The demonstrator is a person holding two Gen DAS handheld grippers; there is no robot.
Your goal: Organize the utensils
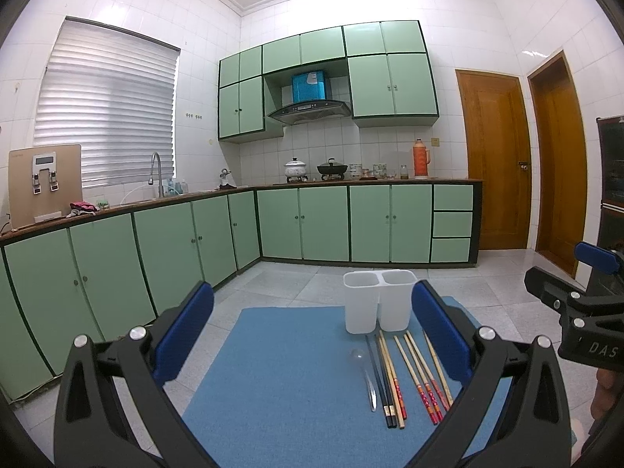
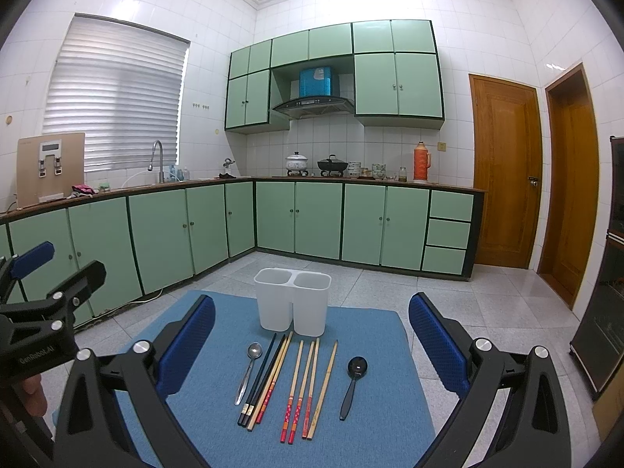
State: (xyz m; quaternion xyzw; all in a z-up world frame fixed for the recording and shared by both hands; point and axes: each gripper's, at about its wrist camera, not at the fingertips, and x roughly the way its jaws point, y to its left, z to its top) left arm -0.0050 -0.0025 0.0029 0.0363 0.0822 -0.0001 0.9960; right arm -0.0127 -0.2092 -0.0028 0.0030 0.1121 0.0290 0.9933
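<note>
Both the left gripper [image 1: 312, 335] and right gripper [image 2: 312, 339] hover with jaws wide above the blue mat [image 2: 218, 444], where wooden and black chopsticks [image 2: 300, 386], a steel spoon [image 2: 247, 370] and a black plastic spoon [image 2: 353, 382] lie lengthwise, tips toward the white two-compartment plastic holder [image 2: 292, 304].

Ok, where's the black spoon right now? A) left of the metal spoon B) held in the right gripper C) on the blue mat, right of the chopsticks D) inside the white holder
C: the black spoon lies flat on the blue mat, right of the chopsticks, and the white holder looks empty.
</note>
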